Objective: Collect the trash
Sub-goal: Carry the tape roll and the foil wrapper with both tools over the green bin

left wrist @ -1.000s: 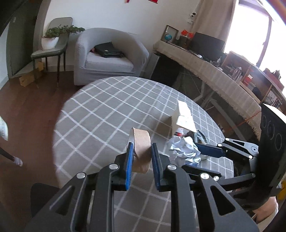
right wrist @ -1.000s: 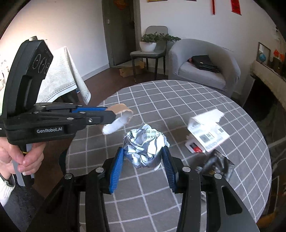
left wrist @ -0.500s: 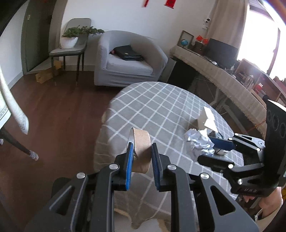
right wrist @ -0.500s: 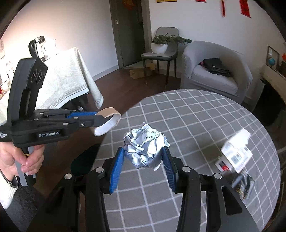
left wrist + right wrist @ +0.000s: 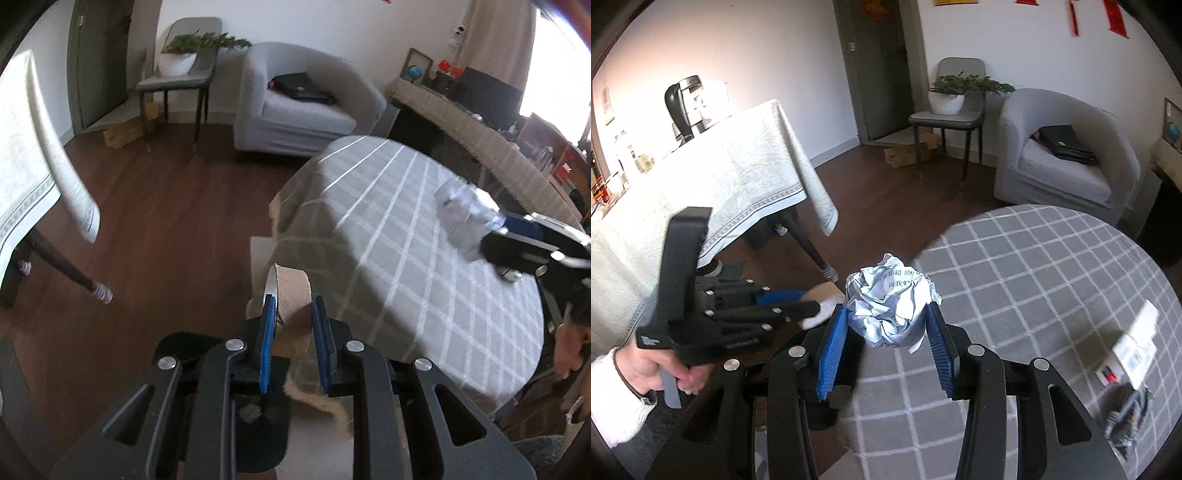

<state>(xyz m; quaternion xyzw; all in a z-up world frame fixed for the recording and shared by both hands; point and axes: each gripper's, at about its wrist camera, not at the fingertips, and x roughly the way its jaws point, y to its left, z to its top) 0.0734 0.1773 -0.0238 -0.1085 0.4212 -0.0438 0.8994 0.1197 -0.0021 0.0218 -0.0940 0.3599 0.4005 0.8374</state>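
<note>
Dark wood flooring [image 5: 166, 206] fills most of the left wrist view, with a grey armchair [image 5: 303, 107] against the wall and a round table under a grey checked cloth [image 5: 424, 258] to the right. Off the table's edge, above the floor, the left gripper [image 5: 293, 325] is closed on a brown cardboard tape roll [image 5: 291, 295], its blue pads pressing the roll's two sides. At the right edge, blurred, the right gripper [image 5: 495, 229] carries a crumpled paper ball [image 5: 461, 214] over the cloth.

From the right wrist view, the right gripper [image 5: 886, 332] is clamped on the crumpled paper ball [image 5: 890, 299], held at the rim of the checked table [image 5: 1052, 295]. Left of it, the left gripper [image 5: 812, 308] grips the tape roll [image 5: 822, 302] above the floor. A torn white carton [image 5: 1137, 343] and a dark wrapper [image 5: 1126, 413] lie on the cloth at right.
</note>
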